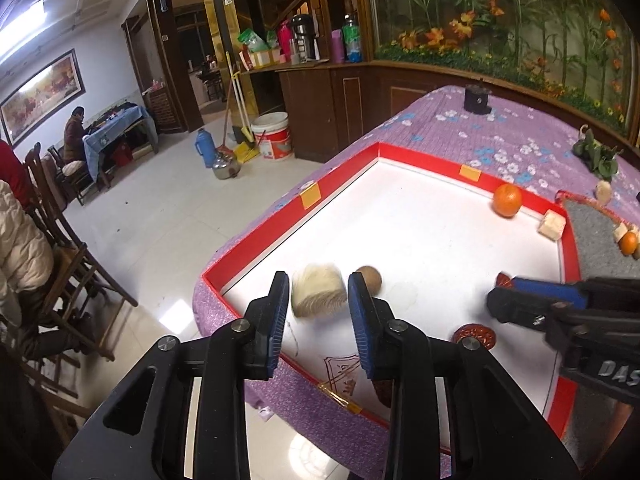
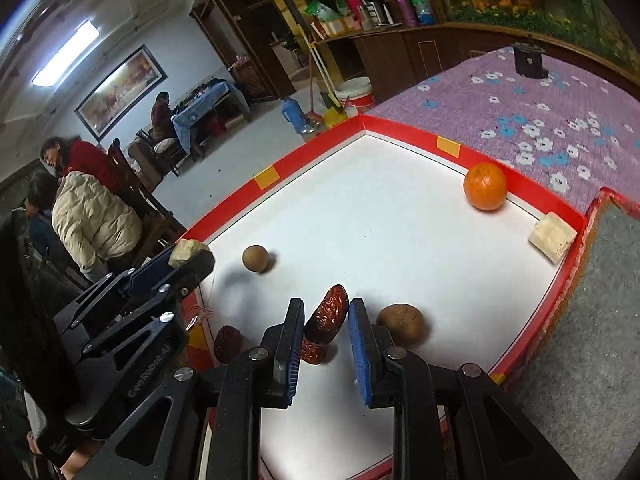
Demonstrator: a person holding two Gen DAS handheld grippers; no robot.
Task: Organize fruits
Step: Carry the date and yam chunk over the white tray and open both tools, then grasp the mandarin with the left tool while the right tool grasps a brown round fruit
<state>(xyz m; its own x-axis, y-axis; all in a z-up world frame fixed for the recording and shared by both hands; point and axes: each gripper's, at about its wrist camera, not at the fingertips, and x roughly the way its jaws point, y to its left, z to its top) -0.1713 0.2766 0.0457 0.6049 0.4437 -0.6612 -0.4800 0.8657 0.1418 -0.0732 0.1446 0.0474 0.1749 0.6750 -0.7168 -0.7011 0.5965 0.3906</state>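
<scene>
A red-rimmed white tray (image 1: pixel 340 168) (image 2: pixel 400 128) lies on the purple floral table. My left gripper (image 1: pixel 319 300) is open around a pale fibrous chunk (image 1: pixel 319 295), blurred, with small gaps to each pad; in the right wrist view that chunk (image 2: pixel 186 251) sits at the left gripper's tip. My right gripper (image 2: pixel 323 322) is open around a red date (image 2: pixel 327 314), not touching. A brown round fruit (image 1: pixel 370 278) (image 2: pixel 256 258), an orange (image 1: pixel 507 199) (image 2: pixel 485 186), a pale cube (image 1: pixel 552 224) (image 2: pixel 553 237), a brown lumpy fruit (image 2: pixel 401 322) and another date (image 2: pixel 227 343) lie in the tray.
A grey felt mat (image 1: pixel 596 232) (image 2: pixel 600 320) with a red edge lies right of the tray and holds an orange (image 1: pixel 629 242) and pale pieces. A black block (image 1: pixel 477 100) and leafy greens (image 1: pixel 596 154) sit on the table. The table edge drops to the floor at left.
</scene>
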